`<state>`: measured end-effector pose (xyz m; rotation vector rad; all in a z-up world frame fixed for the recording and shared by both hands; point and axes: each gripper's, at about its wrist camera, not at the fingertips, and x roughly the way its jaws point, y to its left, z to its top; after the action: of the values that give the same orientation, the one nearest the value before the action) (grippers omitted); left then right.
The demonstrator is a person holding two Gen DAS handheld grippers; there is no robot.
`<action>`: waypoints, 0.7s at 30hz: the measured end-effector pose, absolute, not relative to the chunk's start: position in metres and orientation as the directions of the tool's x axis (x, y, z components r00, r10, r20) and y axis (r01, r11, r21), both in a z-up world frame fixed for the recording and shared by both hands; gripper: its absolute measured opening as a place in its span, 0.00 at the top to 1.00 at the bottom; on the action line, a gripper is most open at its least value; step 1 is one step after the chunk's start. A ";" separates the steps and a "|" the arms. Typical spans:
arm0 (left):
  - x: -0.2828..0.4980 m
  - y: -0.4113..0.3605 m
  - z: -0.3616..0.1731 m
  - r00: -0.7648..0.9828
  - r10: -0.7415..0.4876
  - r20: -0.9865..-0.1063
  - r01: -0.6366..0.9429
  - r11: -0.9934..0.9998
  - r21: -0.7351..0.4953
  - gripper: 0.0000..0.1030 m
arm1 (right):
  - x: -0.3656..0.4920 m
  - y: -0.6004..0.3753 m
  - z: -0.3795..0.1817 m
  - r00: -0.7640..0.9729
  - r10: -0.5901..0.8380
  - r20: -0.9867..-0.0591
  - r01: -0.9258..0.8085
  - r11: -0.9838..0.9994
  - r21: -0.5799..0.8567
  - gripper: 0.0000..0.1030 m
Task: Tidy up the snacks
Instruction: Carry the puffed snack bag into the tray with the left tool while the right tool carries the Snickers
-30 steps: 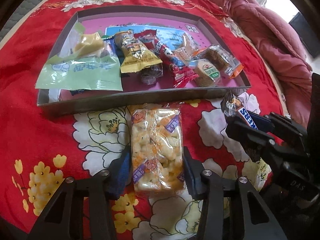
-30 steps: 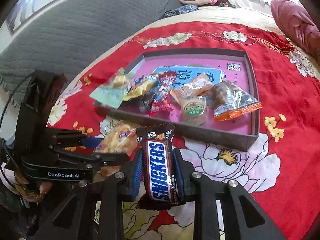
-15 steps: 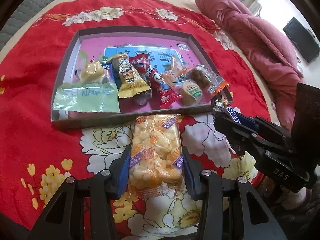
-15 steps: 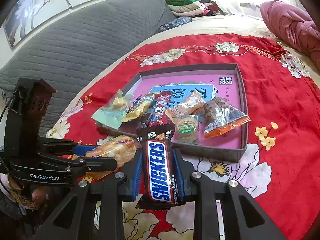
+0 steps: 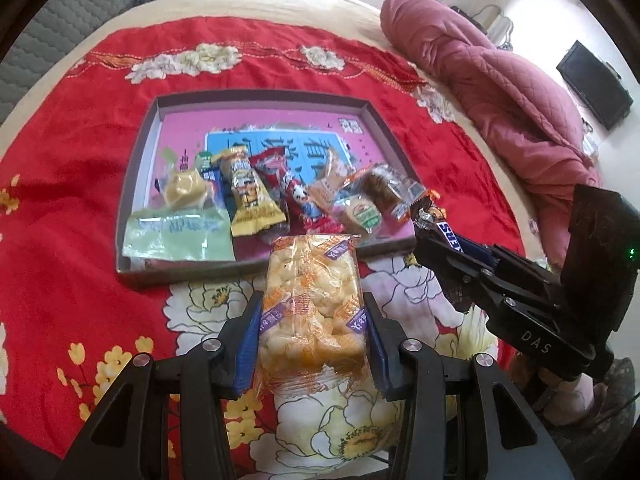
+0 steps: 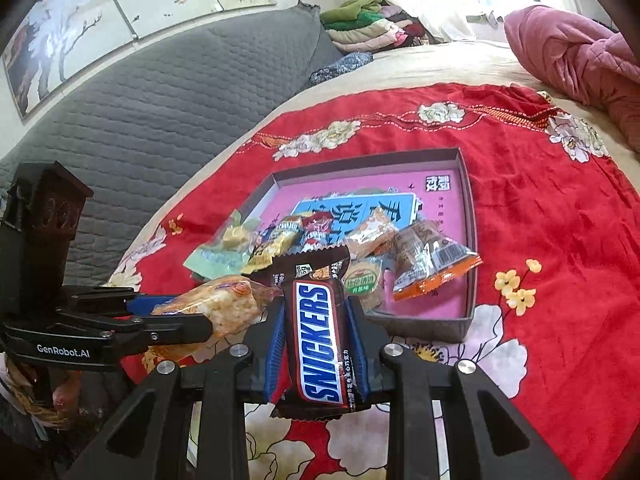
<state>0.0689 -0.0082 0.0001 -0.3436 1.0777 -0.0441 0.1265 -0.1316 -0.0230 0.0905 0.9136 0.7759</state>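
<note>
Clamped in the left gripper (image 5: pixel 312 320), a puffed-rice snack pack (image 5: pixel 312 300), long axis pointing up-frame at the tray (image 5: pixel 138 184) just beyond its far end. Closed on a Snickers bar (image 6: pixel 322 340), the right gripper (image 6: pixel 320 344), bar lengthwise toward the same tray in mid-frame. Both held above the red floral bedspread (image 5: pixel 72 208), near the tray's front wall; other wrapped snacks crowded along that near edge, far half bare.

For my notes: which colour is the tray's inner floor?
Pink, with a blue panel; the tray shows best in the left wrist view.
</note>
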 end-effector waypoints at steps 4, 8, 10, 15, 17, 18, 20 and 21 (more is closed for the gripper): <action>0.070 -0.007 0.005 0.491 -0.196 -0.849 -0.138 0.944 -0.298 0.54 | 0.127 -0.134 -0.018 0.386 0.644 -0.661 -0.563 0.732 0.384 0.72; 0.073 -0.004 0.011 0.514 -0.184 -0.838 -0.148 0.943 -0.298 0.54 | 0.128 -0.133 -0.014 0.407 0.648 -0.644 -0.564 0.733 0.381 0.72; 0.075 -0.002 0.013 0.523 -0.179 -0.833 -0.152 0.942 -0.298 0.54 | 0.128 -0.133 -0.012 0.416 0.647 -0.639 -0.564 0.735 0.377 0.72; 0.084 0.000 0.016 0.540 -0.166 -0.825 -0.165 0.940 -0.297 0.54 | 0.134 -0.132 -0.010 0.432 0.645 -0.630 -0.558 0.740 0.375 0.72; 0.088 0.000 0.017 0.547 -0.157 -0.822 -0.167 0.942 -0.291 0.54 | 0.136 -0.130 -0.009 0.442 0.644 -0.624 -0.558 0.742 0.371 0.72; 0.089 -0.001 0.017 0.550 -0.154 -0.821 -0.168 0.942 -0.290 0.54 | 0.138 -0.129 -0.008 0.444 0.645 -0.622 -0.560 0.742 0.369 0.72; 0.094 -0.001 0.018 0.557 -0.153 -0.817 -0.168 0.942 -0.291 0.54 | 0.139 -0.127 -0.007 0.455 0.639 -0.620 -0.563 0.746 0.355 0.72; 0.095 -0.001 0.019 0.559 -0.149 -0.815 -0.169 0.943 -0.288 0.54 | 0.140 -0.126 -0.007 0.456 0.639 -0.619 -0.566 0.745 0.352 0.72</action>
<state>0.0955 -0.0008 0.0188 -0.3548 0.9829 0.0118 0.1399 -0.1263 -0.0068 0.1004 0.8060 0.7445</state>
